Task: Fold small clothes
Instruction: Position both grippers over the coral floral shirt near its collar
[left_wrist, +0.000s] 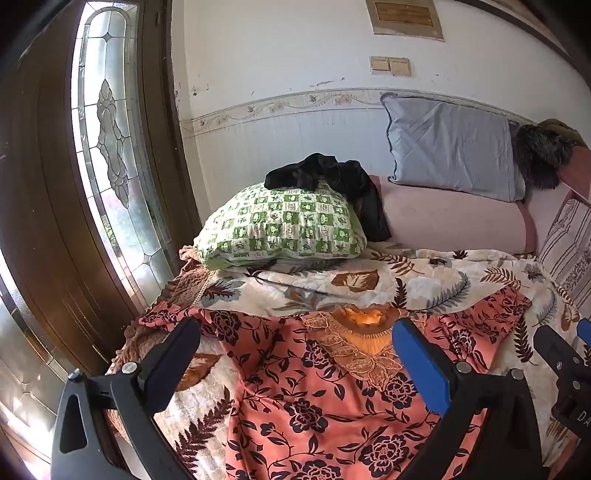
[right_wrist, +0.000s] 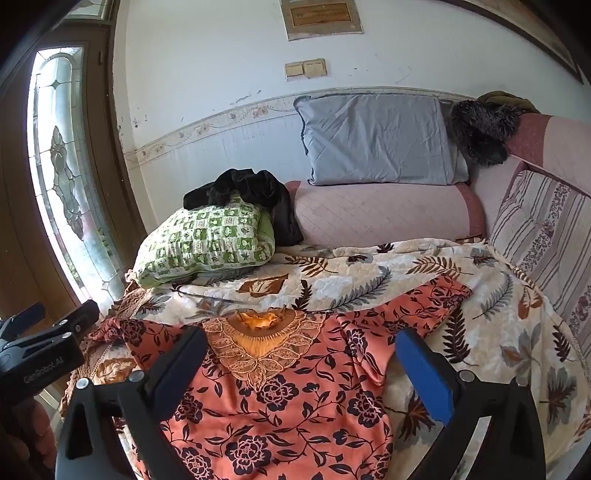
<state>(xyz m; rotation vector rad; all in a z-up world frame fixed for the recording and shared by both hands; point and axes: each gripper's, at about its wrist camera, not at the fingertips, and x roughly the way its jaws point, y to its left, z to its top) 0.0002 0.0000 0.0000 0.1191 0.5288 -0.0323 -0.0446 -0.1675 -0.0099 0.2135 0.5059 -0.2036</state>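
Two grippers, left (left_wrist: 295, 343) and right (right_wrist: 301, 354), are hovering with jaws spread wide over a flat orange dress (right_wrist: 280, 398); folding is not yet begun, so grabbing a sleeve (right_wrist: 402, 306) likely comes next.

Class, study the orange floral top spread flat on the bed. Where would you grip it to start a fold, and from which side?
Grip the orange floral top at its right sleeve, coming from the right with the open right claw. The sleeve lies spread outward on the leaf-print bedspread, so its free edge probably lifts easily.
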